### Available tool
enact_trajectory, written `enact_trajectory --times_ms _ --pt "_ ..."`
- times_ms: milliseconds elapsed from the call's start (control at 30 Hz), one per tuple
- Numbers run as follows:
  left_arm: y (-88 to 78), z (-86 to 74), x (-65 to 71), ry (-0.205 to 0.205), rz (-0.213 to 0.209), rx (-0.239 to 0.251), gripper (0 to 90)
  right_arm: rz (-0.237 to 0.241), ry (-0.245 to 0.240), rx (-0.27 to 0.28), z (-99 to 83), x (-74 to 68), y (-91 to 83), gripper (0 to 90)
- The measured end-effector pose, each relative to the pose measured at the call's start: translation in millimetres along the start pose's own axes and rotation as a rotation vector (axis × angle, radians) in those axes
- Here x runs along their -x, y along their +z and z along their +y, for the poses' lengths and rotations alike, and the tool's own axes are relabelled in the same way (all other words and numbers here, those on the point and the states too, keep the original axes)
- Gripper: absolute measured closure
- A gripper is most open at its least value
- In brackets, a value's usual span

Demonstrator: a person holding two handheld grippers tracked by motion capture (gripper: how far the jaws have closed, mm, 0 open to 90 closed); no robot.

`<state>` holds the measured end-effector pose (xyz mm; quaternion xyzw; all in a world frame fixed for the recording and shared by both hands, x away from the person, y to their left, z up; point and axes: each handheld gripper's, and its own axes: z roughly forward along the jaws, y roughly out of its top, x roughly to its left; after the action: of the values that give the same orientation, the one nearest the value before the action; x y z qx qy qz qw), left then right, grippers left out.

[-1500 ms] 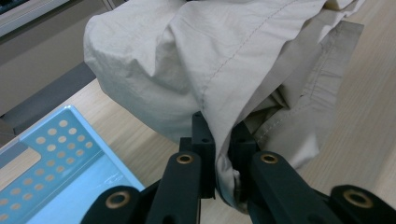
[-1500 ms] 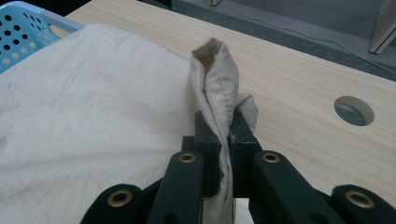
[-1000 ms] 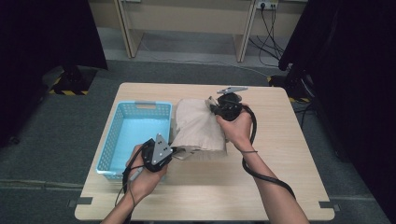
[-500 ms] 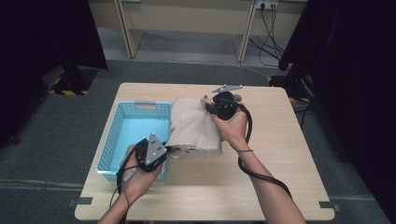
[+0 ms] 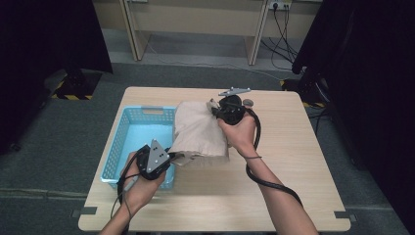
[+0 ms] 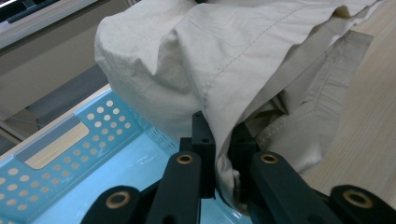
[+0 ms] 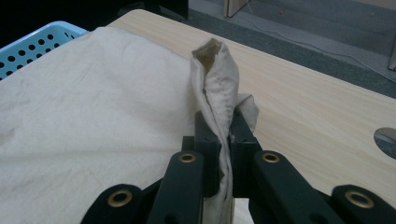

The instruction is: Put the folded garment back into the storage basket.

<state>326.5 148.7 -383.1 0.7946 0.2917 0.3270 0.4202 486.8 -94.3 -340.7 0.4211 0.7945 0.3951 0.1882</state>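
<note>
A beige cloth sits at the centre of the high view, creased and folded over on itself, with stitched hems showing. It is lifted and stretched between two pinched edges: one near corner at lower left, one bunched, upright fold at upper right. Its left part hangs over a light blue perforated basket; the rest lies above the tabletop.
</note>
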Motion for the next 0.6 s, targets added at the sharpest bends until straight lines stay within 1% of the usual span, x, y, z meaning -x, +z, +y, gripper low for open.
enact_trajectory --times_ms 433,600 --pt "-5.4 -2.3 -4.8 -0.005 0.010 0.003 84.8 0.004 -0.009 0.008 5.5 -7.4 1.7 85.8" --pt "-7.6 -3.6 -7.3 -0.009 0.014 0.001 84.8 0.008 -0.004 0.009 7.2 -10.5 3.1 85.8"
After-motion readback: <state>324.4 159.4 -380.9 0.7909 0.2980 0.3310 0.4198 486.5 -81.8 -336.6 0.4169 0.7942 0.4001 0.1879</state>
